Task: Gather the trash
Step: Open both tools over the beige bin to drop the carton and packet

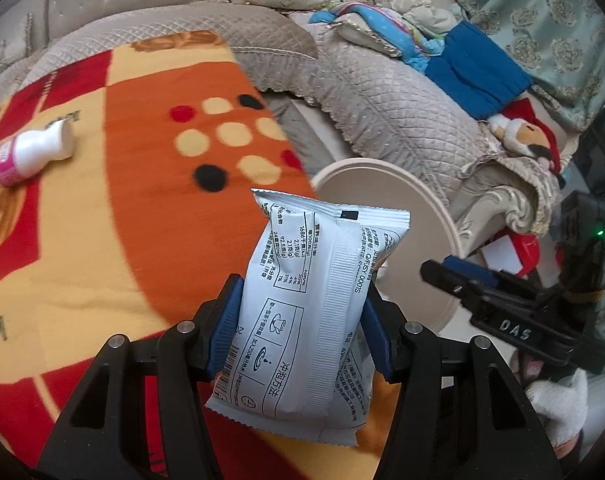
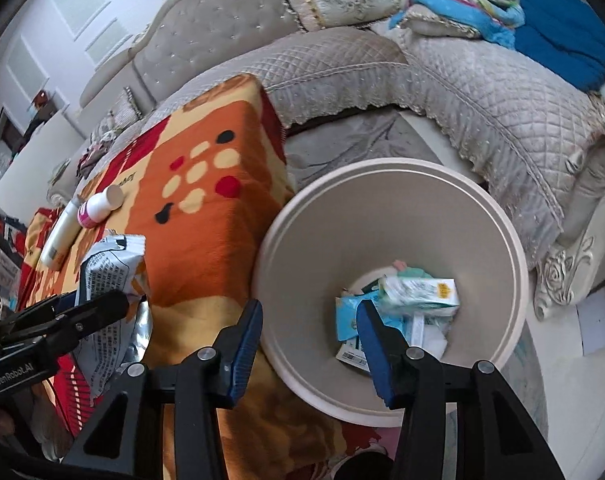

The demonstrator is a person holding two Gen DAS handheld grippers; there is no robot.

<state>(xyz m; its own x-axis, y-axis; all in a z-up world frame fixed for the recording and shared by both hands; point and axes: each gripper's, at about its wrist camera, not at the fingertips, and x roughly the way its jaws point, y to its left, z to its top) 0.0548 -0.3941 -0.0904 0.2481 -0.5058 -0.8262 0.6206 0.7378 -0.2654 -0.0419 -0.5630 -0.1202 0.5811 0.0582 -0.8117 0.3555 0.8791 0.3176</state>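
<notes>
My left gripper point(image 1: 300, 312) is shut on a white printed snack packet point(image 1: 310, 300) and holds it above the orange patterned blanket point(image 1: 102, 208), beside the beige round bin point(image 1: 414, 200). The right wrist view shows the same packet point(image 2: 106, 280) in the left gripper point(image 2: 98, 304). My right gripper point(image 2: 308, 320) is open and empty over the rim of the bin point(image 2: 514, 240), which holds several wrappers and a small carton point(image 2: 418, 292). A small white bottle with a pink label point(image 1: 30, 152) lies on the blanket; it also shows in the right wrist view point(image 2: 98, 204), next to a white tube point(image 2: 60, 236).
A quilted grey sofa point(image 1: 382, 92) with cushions, blue cloth point(image 1: 474, 72) and a plush toy point(image 1: 522, 136) curves behind the bin. My right gripper shows at the right of the left wrist view point(image 1: 434, 270). Pale floor point(image 2: 562, 360) lies to the right of the bin.
</notes>
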